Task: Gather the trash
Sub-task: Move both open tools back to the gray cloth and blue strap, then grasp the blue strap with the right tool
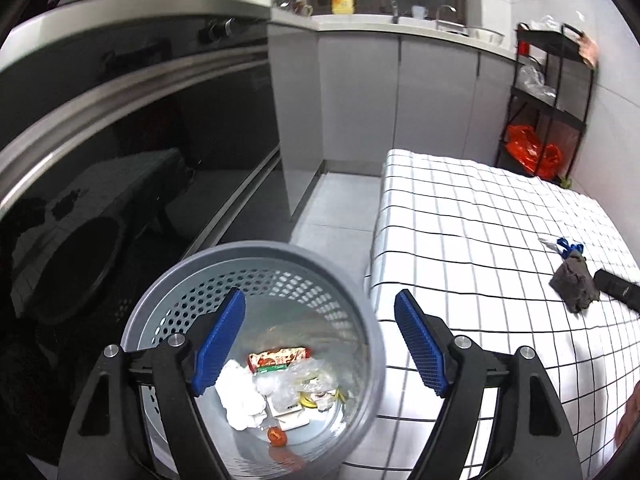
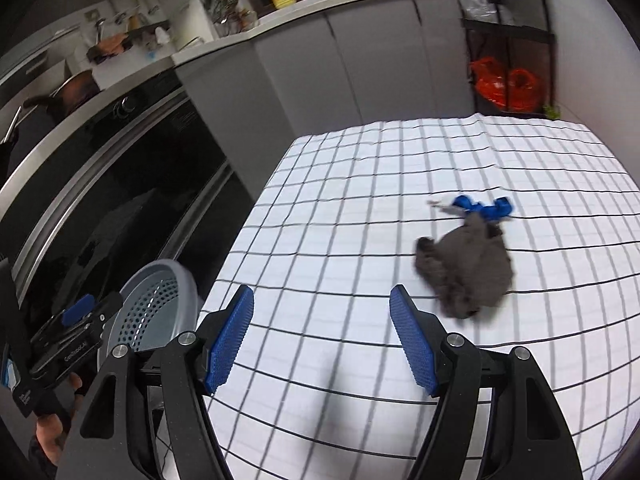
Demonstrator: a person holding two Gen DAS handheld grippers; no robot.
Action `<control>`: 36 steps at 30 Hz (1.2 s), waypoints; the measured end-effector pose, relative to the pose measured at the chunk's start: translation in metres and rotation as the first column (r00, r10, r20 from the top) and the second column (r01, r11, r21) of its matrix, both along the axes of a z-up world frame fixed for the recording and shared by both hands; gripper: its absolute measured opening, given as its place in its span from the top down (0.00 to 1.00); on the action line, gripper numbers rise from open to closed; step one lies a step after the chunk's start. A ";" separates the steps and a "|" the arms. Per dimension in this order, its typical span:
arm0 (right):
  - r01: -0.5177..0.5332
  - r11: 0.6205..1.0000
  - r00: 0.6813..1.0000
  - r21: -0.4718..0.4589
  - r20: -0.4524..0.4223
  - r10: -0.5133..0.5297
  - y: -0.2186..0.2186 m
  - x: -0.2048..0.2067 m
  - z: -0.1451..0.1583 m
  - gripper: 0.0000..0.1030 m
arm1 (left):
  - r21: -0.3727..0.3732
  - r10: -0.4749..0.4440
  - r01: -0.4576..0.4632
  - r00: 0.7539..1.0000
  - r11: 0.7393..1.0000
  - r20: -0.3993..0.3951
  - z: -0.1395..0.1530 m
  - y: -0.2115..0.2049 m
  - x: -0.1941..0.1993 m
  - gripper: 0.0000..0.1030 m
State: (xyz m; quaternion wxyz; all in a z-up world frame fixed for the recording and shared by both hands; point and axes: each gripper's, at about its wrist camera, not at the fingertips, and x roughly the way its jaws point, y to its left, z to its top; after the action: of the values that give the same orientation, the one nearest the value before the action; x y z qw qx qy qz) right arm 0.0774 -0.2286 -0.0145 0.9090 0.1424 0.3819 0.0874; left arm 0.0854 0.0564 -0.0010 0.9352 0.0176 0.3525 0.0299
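Observation:
A grey perforated trash bin (image 1: 168, 292) stands on the floor left of the table; it holds white tissue (image 1: 240, 396), a red snack wrapper (image 1: 280, 358), clear plastic and a small orange piece. My left gripper (image 1: 320, 340) is open and empty above the bin's mouth. A grey crumpled cloth-like lump (image 2: 466, 268) lies on the checked tablecloth (image 2: 340, 220), with a blue wrapper (image 2: 484, 208) just behind it. My right gripper (image 2: 322, 334) is open and empty over the table, the lump ahead and right of it. The lump (image 1: 574, 280) also shows in the left wrist view.
A dark oven front (image 1: 140, 160) and grey cabinets (image 1: 360, 100) run along the left and back. A black shelf rack (image 1: 548, 100) with orange bags stands at the back right. The bin (image 2: 160, 312) and the left gripper's body (image 2: 72, 340) show at the right view's lower left.

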 end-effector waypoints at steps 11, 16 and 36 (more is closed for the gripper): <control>0.134 0.991 0.990 0.012 0.034 -0.134 -0.068 -0.011 0.010 0.33 | 0.014 -0.156 0.155 0.988 0.988 0.011 0.009 -0.078 -0.001 0.27; 0.195 0.981 0.980 -0.007 0.031 -0.195 -0.101 -0.011 0.006 0.33 | 0.012 -0.235 0.235 0.972 0.972 0.009 0.005 -0.124 0.002 0.27; 0.217 0.976 0.970 0.015 -0.118 -0.213 -0.132 0.071 -0.052 0.33 | -0.033 -0.317 0.316 0.948 0.948 -0.035 -0.025 -0.187 0.030 0.27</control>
State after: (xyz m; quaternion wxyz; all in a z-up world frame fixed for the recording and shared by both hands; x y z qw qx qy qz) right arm 0.1482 -0.3603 -0.0667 0.8873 0.2002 0.4151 -0.0148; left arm 0.1157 -0.1307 -0.0263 0.9208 0.0620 0.3640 -0.1257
